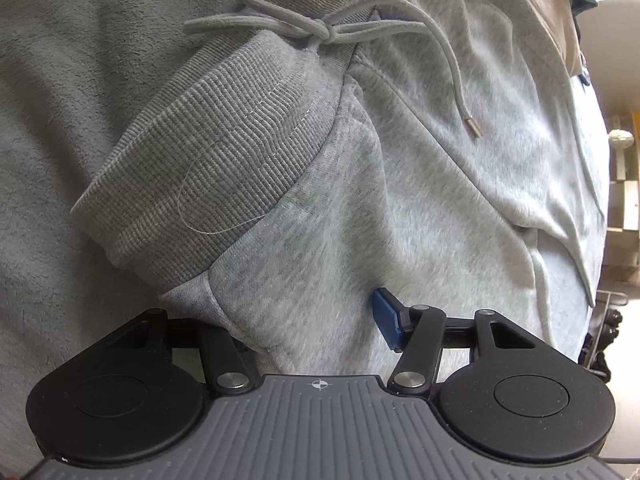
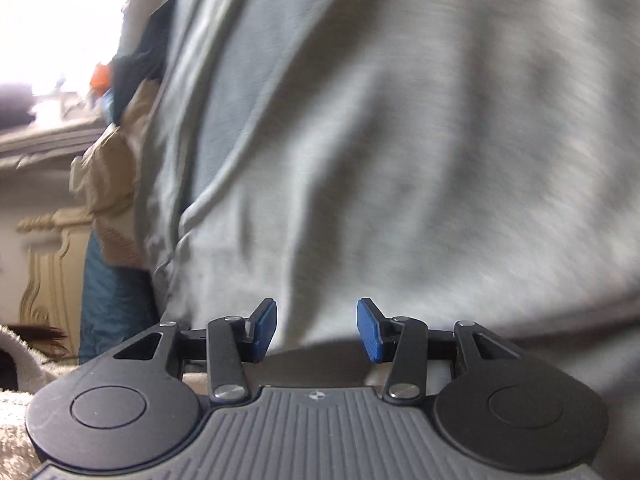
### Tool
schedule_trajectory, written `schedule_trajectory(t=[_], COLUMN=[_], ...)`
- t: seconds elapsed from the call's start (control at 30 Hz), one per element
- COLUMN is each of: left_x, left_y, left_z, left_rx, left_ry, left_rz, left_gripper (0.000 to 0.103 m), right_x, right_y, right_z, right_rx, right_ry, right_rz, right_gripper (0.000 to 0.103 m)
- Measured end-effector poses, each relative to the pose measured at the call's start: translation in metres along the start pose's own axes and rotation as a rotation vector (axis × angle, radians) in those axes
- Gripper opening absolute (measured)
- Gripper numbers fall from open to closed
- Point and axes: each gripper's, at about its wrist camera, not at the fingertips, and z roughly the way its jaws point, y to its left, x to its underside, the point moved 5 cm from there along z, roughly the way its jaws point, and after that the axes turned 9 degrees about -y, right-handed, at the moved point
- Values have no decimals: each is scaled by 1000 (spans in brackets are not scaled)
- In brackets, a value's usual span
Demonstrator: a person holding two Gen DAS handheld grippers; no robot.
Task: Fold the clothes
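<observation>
The grey sweatpants (image 1: pixel 460 184) are being spread on a fleece blanket (image 1: pixel 60 100). The waistband corner is being bracketed by the left claw (image 1: pixel 312 332); pinching cannot be told. The right claw (image 2: pixel 316 328) is being held released, empty, over cloth. A firm pinch is likely being called for next.

This looks like a home, most likely a bedroom. A soft grey fleece blanket (image 1: pixel 60 128) covers the surface under the clothes. At the far left in the right wrist view stands cream carved furniture (image 2: pixel 48 264) with ornate scrollwork, and a bright window (image 2: pixel 60 20) glares above it.
</observation>
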Motion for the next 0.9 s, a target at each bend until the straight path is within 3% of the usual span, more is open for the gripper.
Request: schedule_trajectory(t=[0.13, 0.23, 0.67, 0.8, 0.9], left_x=[-1, -2, -1, 0, 1], left_y=[-2, -3, -2, 0, 1], left_z=[0, -2, 1, 2, 0], left_rx=[2, 3, 26, 35, 38], left_ry=[-13, -15, -40, -46, -50], left_rz=[-10, -12, -46, -50, -52], left_gripper=[56, 53, 46, 45, 45], right_x=[-2, -2, -3, 3, 5], right_y=[-31, -34, -45, -54, -58], right_z=[-12, -13, -27, -29, -26], right_rx=[20, 11, -17, 34, 32], right_ry=[-89, -116, -81, -28, -54], right_rz=[121, 133, 211, 223, 245], right_gripper=[51, 51, 51, 53, 53])
